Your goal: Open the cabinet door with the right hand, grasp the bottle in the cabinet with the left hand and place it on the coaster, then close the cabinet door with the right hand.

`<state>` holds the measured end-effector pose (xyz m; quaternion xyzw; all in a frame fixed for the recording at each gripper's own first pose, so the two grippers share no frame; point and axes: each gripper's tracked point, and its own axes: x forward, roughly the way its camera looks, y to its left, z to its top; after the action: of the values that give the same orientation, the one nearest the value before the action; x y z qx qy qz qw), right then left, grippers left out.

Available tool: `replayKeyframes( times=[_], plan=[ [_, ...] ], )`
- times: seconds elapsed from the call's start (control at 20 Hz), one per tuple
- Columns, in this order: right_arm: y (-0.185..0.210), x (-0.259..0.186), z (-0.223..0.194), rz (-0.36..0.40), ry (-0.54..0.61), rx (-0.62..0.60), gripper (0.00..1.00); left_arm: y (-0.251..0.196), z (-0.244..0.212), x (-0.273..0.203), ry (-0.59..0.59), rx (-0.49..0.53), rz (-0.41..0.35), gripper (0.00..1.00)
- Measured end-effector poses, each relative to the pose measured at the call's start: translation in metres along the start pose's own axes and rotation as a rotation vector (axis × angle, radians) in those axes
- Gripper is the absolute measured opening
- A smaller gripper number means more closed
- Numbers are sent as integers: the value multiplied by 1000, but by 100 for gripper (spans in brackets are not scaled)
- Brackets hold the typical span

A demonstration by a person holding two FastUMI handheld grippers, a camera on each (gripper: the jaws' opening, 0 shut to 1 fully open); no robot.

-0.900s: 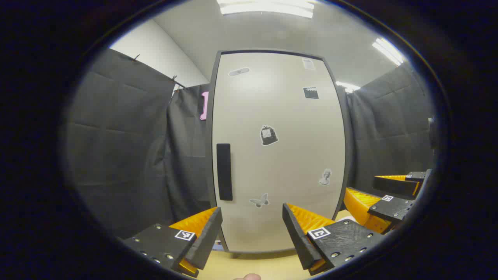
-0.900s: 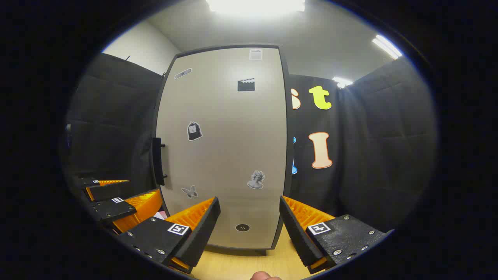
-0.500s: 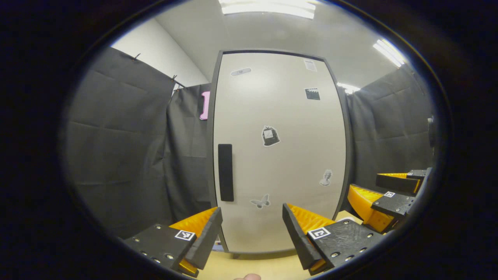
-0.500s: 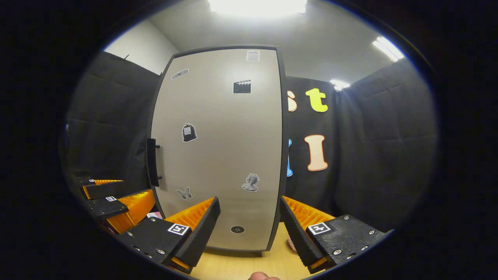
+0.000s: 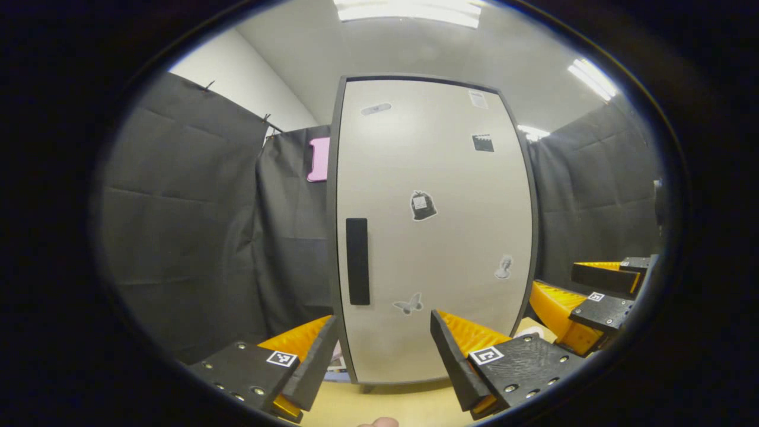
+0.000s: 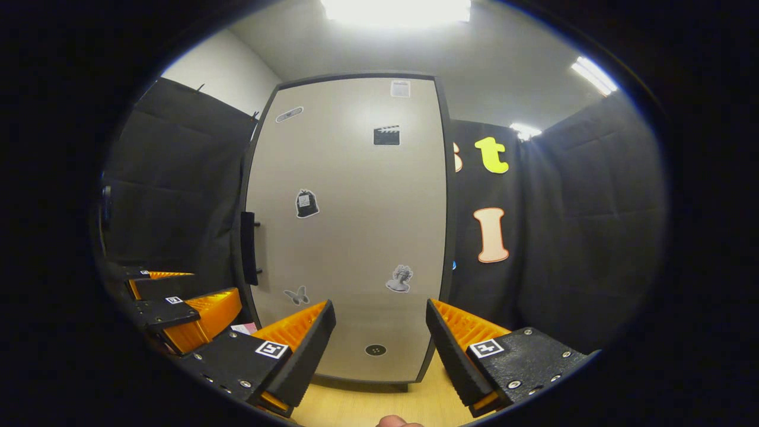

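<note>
Right gripper [image 6: 379, 344] agape, facing cabinet door [image 6: 350, 225]

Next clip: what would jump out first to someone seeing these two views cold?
The tall pale cabinet door stands shut in the middle of both views, dotted with small stickers and carrying a dark vertical handle near its left edge. In front of it both claws are open and empty, the left claw low in the left gripper view, the right claw low in the right gripper view.
</note>
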<state>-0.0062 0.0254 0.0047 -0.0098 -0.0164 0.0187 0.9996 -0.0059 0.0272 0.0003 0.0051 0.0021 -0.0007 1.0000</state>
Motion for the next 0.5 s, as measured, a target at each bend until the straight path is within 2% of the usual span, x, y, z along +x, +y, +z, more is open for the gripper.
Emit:
replayKeyframes(
  times=[0.05, 0.1, 0.15, 0.35, 0.4, 0.45, 0.5],
  plan=[
    [4, -1, -2, 14, -3, -2, 95, 4, -1, -2, 2, 9, 3, 89],
    [6, -2, -4, 22, -4, -2, 95, 8, 0, -5, -4, 20, 8, 94],
    [8, -2, -8, 29, 2, -6, 95, 12, 2, -7, -13, 26, 10, 89],
    [15, -2, -18, 51, 32, -36, 95, 23, 3, -20, -26, 39, 15, 89],
    [19, -1, -17, 59, 31, -29, 95, 26, 2, -24, -26, 41, 21, 94],
    [20, -1, -17, 61, 28, -30, 95, 30, -1, -28, -21, 44, 26, 94],
    [21, -1, -17, 61, 26, -36, 95, 33, -2, -32, -21, 41, 30, 89]
  ],
)
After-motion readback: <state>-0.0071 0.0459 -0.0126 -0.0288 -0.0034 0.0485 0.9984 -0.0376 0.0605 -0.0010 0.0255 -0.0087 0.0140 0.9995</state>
